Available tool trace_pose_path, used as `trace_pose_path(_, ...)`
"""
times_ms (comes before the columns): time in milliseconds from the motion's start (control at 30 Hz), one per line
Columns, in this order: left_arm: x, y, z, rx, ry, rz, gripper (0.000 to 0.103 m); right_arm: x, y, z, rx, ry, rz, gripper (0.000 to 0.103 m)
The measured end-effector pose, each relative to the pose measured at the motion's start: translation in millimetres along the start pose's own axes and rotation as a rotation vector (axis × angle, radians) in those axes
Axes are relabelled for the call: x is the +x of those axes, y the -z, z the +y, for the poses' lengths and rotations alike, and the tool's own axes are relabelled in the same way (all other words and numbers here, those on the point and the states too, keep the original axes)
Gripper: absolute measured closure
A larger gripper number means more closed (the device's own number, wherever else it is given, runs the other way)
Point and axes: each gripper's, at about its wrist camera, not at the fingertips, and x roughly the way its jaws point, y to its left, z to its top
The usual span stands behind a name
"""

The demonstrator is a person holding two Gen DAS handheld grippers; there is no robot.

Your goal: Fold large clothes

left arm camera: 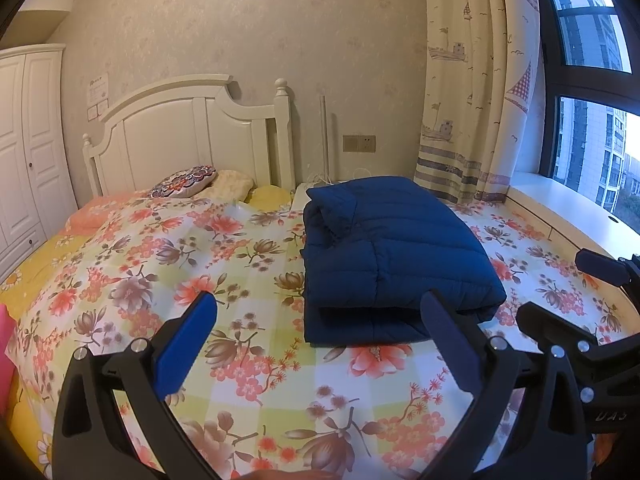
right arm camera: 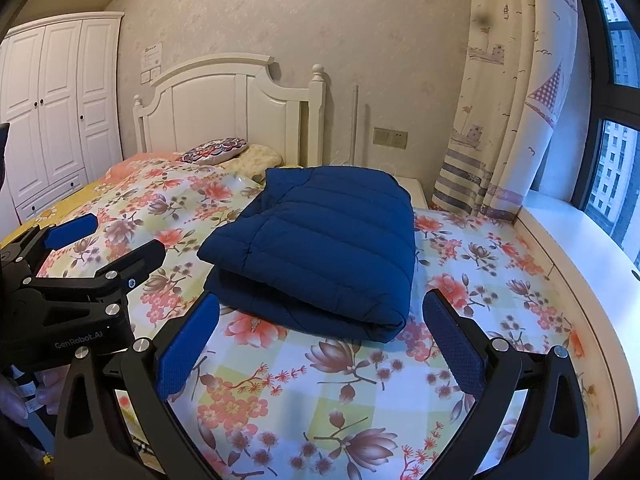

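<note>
A dark blue quilted jacket (left arm camera: 392, 252) lies folded into a thick rectangle on the floral bedspread (left arm camera: 180, 248); it also shows in the right wrist view (right arm camera: 324, 248). My left gripper (left arm camera: 320, 320) is open and empty, held just short of the jacket's near edge. My right gripper (right arm camera: 320, 320) is open and empty, also just in front of the jacket. The right gripper shows at the right edge of the left wrist view (left arm camera: 568, 292), and the left gripper shows at the left of the right wrist view (right arm camera: 108, 240).
A white headboard (left arm camera: 192, 128) and a patterned cushion (left arm camera: 186, 181) are at the far end of the bed. A white wardrobe (right arm camera: 52, 112) stands left. A curtain (left arm camera: 472, 92), a window sill (right arm camera: 580, 248) and a window are on the right.
</note>
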Motion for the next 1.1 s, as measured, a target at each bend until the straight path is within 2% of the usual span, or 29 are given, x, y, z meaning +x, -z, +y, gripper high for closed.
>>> trace_pose_path(1100,2.8,9.7,1.1,-0.004,-0.017,0.012,0.002,9.0,8.0,-1.1,0.002,-0.024,0.025,0.005)
